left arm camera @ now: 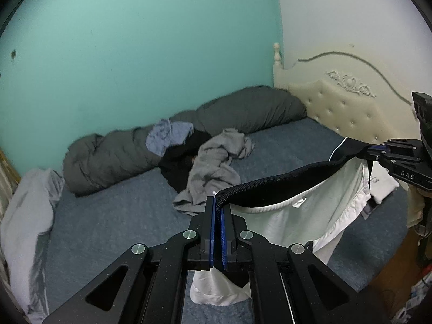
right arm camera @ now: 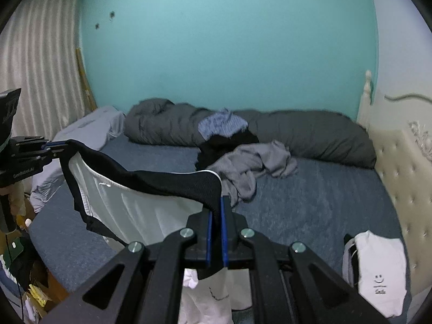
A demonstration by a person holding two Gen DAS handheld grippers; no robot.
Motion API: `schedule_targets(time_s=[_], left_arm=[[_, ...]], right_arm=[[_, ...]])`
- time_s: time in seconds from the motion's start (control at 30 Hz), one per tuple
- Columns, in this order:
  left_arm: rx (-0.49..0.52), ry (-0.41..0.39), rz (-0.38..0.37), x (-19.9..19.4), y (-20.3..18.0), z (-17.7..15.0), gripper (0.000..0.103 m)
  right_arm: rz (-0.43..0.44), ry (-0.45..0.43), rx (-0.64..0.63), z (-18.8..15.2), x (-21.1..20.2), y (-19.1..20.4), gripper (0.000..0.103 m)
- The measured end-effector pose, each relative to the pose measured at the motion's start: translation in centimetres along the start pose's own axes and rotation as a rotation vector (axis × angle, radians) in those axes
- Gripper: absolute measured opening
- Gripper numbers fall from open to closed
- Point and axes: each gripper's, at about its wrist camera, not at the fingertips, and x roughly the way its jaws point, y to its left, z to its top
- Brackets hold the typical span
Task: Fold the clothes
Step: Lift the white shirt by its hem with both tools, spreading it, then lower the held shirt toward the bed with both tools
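We see a teal painted wall (left arm camera: 135, 40) behind a bed with a blue-grey carpet-like cover (right arm camera: 324, 202), and a cream tufted headboard with carved scrollwork (left arm camera: 337, 108) at its right end. A long dark grey rolled duvet (left arm camera: 243, 110) lies along the wall, with a crumpled light blue cloth (left arm camera: 168, 135) on top and a black garment (left arm camera: 178, 162) just below it. A pale lavender sheet (left arm camera: 27, 210) bunches at the bed's left edge; ribbed white curtains (right arm camera: 40, 54) hang in the right wrist view. A crumpled grey sweatshirt (left arm camera: 216, 167) sits mid-bed, touching the black garment. The task item, a white garment with a black ribbed waistband (left arm camera: 283, 183), hangs in the air over the near edge of the bed, its waistband stretched between both grippers and the white fabric draping down. A folded white shirt with a small smiley print (right arm camera: 378, 270) lies near the headboard, apart from the held garment. The left gripper (left arm camera: 217, 202) has its blue-padded fingers pinched nearly together on one end of the waistband. The right gripper (right arm camera: 216, 210) is likewise clamped close on the other end, black knit caught between the pads.
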Motion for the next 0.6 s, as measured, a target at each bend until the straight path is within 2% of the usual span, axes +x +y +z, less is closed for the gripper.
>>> schedule_targets(time_s=[0.27, 0.6], left_arm=[[-0.024, 0.089, -0.029, 11.1, 1.3, -0.9, 0.003], [-0.065, 0.188, -0.043, 23.8, 3.1, -1.1, 0.003]], right_arm=[[-0.009, 0.1, 0.042, -1.1, 10.1, -4.0, 0.005], [-0.017, 0.175, 0.097, -1.3, 21.2, -8.5, 0.005]])
